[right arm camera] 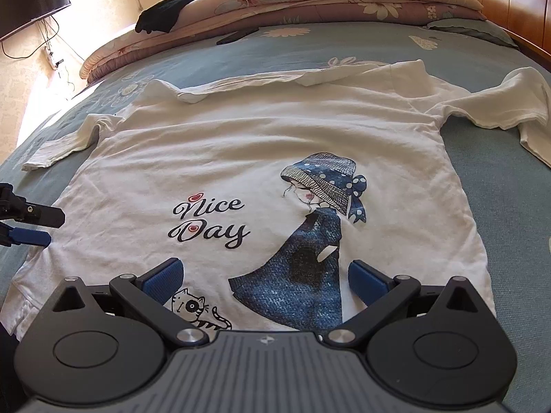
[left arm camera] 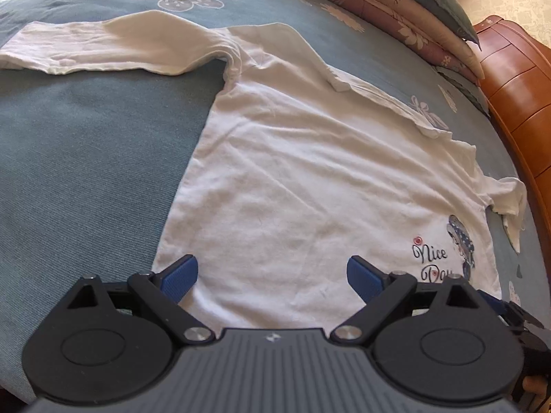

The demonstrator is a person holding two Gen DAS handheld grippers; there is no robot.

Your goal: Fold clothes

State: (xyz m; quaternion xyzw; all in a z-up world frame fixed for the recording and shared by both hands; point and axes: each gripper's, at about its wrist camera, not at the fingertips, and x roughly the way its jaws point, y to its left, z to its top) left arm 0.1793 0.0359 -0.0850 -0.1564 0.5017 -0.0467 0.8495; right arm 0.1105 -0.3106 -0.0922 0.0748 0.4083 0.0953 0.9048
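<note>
White shirt (right arm camera: 261, 144) spread face-up on the bed (left arm camera: 86, 158), nothing folded yet; both grippers hover at its hem.

Left gripper (left arm camera: 272, 275) and right gripper (right arm camera: 265, 277) each have fingers spread apart, empty; a pinch could catch only the top layer, or the bedcover with it; the far right sleeve (right arm camera: 509, 103) lies rumpled near the headboard (right arm camera: 509, 3) and may bunch inside a fold; the turned-over collar (right arm camera: 303, 81) could crease.
</note>
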